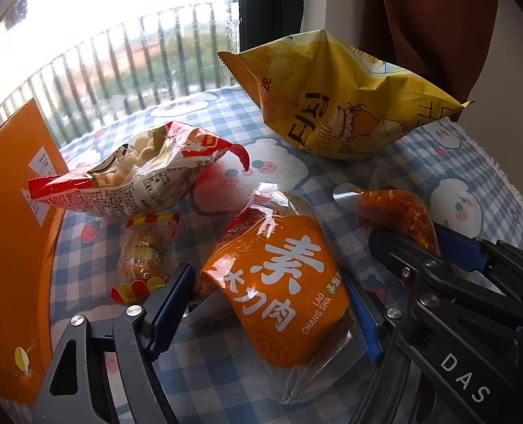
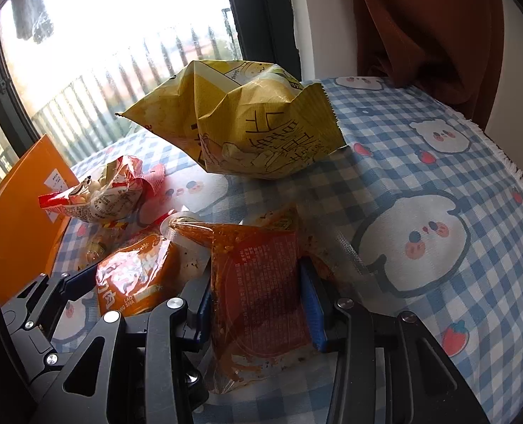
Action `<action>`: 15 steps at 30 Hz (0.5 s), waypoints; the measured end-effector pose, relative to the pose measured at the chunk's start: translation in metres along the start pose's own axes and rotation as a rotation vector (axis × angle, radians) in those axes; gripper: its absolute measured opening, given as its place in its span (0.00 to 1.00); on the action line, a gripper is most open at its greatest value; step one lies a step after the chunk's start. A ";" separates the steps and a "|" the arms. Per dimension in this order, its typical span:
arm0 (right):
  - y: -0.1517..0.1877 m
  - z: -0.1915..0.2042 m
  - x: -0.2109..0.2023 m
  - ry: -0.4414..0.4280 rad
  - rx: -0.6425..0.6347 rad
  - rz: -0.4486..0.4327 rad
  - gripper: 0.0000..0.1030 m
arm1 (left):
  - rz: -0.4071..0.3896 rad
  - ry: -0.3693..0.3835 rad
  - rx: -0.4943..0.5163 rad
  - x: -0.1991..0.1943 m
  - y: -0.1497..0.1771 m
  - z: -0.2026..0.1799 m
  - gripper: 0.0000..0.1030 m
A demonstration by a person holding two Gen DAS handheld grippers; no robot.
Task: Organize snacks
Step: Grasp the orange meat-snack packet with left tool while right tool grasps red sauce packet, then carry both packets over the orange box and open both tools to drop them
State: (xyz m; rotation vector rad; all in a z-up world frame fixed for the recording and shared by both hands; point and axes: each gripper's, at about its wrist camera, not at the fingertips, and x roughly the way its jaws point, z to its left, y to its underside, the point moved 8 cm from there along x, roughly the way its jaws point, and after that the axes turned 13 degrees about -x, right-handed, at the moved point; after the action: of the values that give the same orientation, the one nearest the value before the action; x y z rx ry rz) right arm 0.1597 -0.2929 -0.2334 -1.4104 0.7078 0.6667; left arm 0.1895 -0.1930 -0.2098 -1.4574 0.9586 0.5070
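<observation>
The orange packet lies lengthwise between the left gripper's 2 jaws, seemingly clamped, while the right gripper clamps the red packet.

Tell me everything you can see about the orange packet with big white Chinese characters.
The orange packet is a clear plastic pouch with an orange label, white characters and the words LAO CHANG SHA. Reddish-brown food shows through its top end, and its sealed edges are transparent. It lies tilted on the checked tablecloth, between the blue pads of the left gripper; the right pad seems to touch it, the left I cannot tell. A small corn-print snack lies beside it.
</observation>
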 end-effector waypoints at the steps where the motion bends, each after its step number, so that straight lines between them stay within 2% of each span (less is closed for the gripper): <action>1: 0.000 0.001 0.000 0.005 -0.004 -0.001 0.44 | -0.003 -0.001 0.001 -0.001 0.001 0.000 0.72; 4: 0.002 0.005 -0.001 0.004 -0.011 0.000 0.44 | -0.004 0.004 0.007 -0.005 0.004 -0.002 0.65; 15: 0.011 0.027 -0.012 -0.022 -0.033 0.006 0.45 | -0.016 0.014 0.006 -0.026 0.021 -0.002 0.62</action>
State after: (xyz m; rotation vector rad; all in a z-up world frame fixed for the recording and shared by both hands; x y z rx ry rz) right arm 0.1450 -0.2657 -0.2298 -1.4298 0.6864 0.7010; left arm 0.1575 -0.1863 -0.2015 -1.4640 0.9582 0.4817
